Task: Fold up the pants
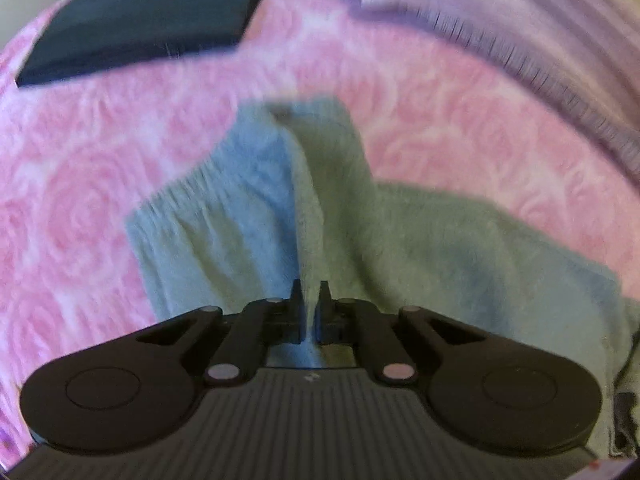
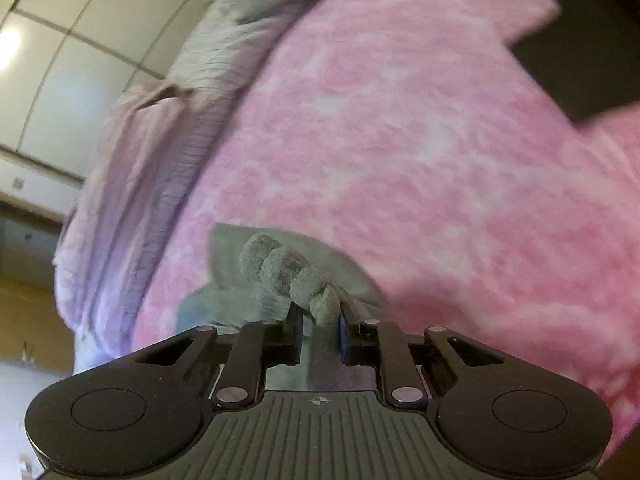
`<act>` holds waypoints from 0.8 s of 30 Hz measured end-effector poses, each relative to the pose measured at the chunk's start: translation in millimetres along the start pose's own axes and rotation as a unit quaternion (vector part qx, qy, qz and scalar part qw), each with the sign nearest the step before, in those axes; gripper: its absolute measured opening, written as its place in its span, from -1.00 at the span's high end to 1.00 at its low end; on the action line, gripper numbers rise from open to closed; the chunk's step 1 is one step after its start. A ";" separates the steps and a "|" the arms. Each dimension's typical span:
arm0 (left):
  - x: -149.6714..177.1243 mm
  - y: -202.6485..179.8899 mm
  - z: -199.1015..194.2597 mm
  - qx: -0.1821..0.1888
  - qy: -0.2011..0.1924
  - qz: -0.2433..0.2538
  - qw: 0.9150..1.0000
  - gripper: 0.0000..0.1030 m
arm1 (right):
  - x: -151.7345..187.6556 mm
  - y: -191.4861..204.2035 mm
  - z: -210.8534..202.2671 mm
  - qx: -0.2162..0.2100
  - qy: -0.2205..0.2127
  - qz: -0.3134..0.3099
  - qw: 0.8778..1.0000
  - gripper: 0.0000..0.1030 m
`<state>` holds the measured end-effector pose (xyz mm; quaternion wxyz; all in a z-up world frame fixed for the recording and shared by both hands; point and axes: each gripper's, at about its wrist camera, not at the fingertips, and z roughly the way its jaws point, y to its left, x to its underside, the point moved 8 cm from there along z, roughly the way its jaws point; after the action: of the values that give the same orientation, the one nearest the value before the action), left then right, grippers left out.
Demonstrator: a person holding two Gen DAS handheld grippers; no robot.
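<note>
We've got the left gripper [image 1: 311,304] pinched on a raised fold of the grey-green pants [image 1: 400,240] — pink blanket [image 1: 100,200] underneath, dark folded item [image 1: 148,20] near its far-left corner.

Both views are motion-blurred, so the weave of the pants [image 1: 248,216] and the pattern on the pink blanket [image 1: 100,184] smear out. Left gripper [image 1: 310,300] body hides the near part of the pants; their right side is cut by the frame edge. Dark flat object [image 1: 148,20] up top is clipped, can't tell what it is.
</note>
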<state>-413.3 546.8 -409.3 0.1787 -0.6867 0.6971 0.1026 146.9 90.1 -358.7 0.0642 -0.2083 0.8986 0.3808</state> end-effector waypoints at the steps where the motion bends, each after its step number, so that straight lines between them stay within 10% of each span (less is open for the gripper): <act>1: -4.3 4.2 -18.4 0.010 -0.027 0.000 1.000 0.94 | -6.1 15.1 -6.1 -0.019 -0.006 -0.016 1.000 0.81; 5: 6.5 51.4 -114.2 0.018 -0.127 -0.029 0.991 0.94 | -34.2 39.8 -61.7 -0.120 -0.089 -0.023 0.989 0.86; 9: 85.8 127.9 -172.2 -0.017 -0.140 -0.070 0.988 0.90 | -15.8 -25.0 -103.0 -0.111 -0.092 0.070 0.987 0.88; 13: 190.6 173.5 -140.0 -0.089 -0.040 -0.076 0.992 0.76 | 40.2 -102.3 -91.1 0.034 -0.012 0.097 0.995 0.85; 17: 245.3 206.0 -121.1 -0.134 0.021 -0.132 0.982 0.75 | 68.5 -160.5 -79.6 0.237 0.060 0.087 0.966 0.81; 24: 183.6 195.0 -140.3 -0.116 -0.055 -0.113 0.985 0.47 | 34.1 -73.9 -71.3 0.213 -0.004 -0.142 0.967 0.48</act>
<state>-621.0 330.2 -372.5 0.1462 -0.7704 0.5876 0.1997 150.3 -17.8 -366.6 0.1644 -0.3135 0.9199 0.1687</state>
